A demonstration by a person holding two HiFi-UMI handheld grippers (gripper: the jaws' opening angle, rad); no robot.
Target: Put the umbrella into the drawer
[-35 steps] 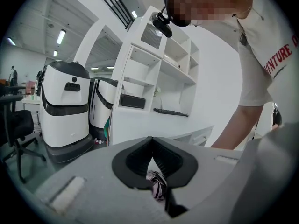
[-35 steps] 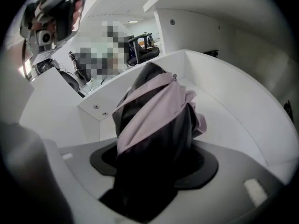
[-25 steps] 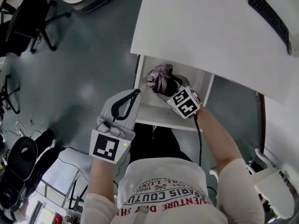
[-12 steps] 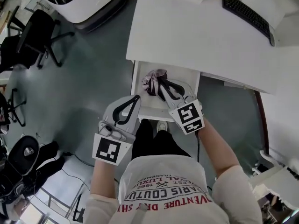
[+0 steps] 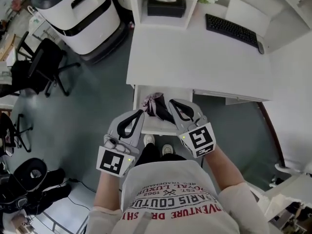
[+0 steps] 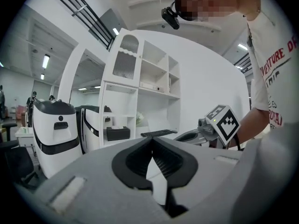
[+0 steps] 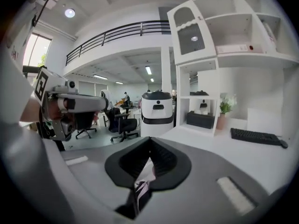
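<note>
The head view alone shows the whole layout. A white table [image 5: 195, 57] carries a keyboard [image 5: 233, 29]. Below its near edge the drawer [image 5: 158, 126] stands pulled out. The folded umbrella [image 5: 155, 104], pinkish fabric bunched around a dark body, lies inside the drawer towards its left half. Both grippers hang above the drawer's front: the left gripper [image 5: 142, 112] over the left front corner, the right gripper [image 5: 171, 102] just right of the umbrella and above it.

The left gripper view shows what the head view cannot. Its 2 dark jaws meet at the tips with nothing between them, and beyond them are the white shelf unit [image 6: 140, 101] and the other gripper's marker cube [image 6: 223, 122].

In the right gripper view the 2 jaws are likewise pressed together at the tips and hold nothing. Through the narrow slot below the tips a sliver of striped umbrella fabric shows, lying beneath the gripper and not clamped. This view also takes in a white rounded machine [image 7: 157, 106] and office chairs [image 7: 124, 122] on the floor, far off to the left.
</note>
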